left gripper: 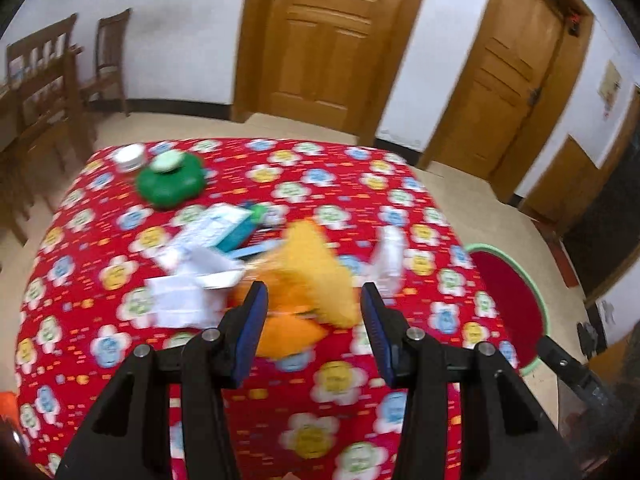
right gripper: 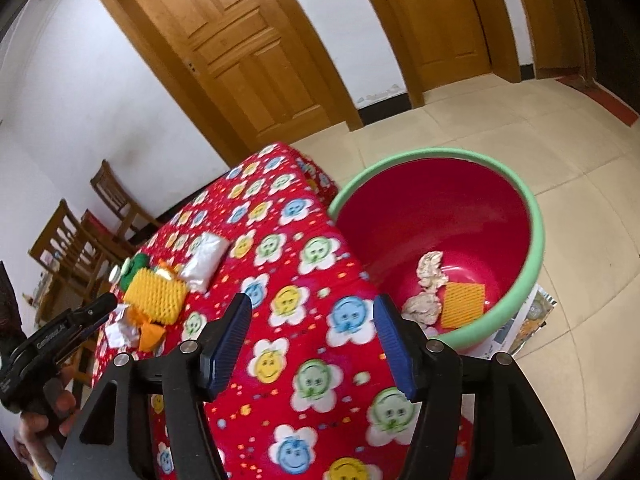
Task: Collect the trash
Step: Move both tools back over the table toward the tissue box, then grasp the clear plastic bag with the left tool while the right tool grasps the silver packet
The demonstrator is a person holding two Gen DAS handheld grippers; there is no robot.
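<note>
The left gripper (left gripper: pixel 314 300) is wide open just before the orange wrapper (left gripper: pixel 308 276) on the table (left gripper: pixel 420 184); it should centre, then close gently; the right gripper (right gripper: pixel 312 312), also open and empty, is beside the basin (right gripper: pixel 536 236).

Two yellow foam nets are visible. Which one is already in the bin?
The flat orange-yellow net lies inside the red bin beside crumpled paper. The other net is on the table.

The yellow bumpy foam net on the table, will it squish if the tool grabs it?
Probably yes. The yellow bumpy foam net looks like soft mesh, so it likely squashes and weighs little. It lies flat among wrappers, so it shouldn't roll.
</note>
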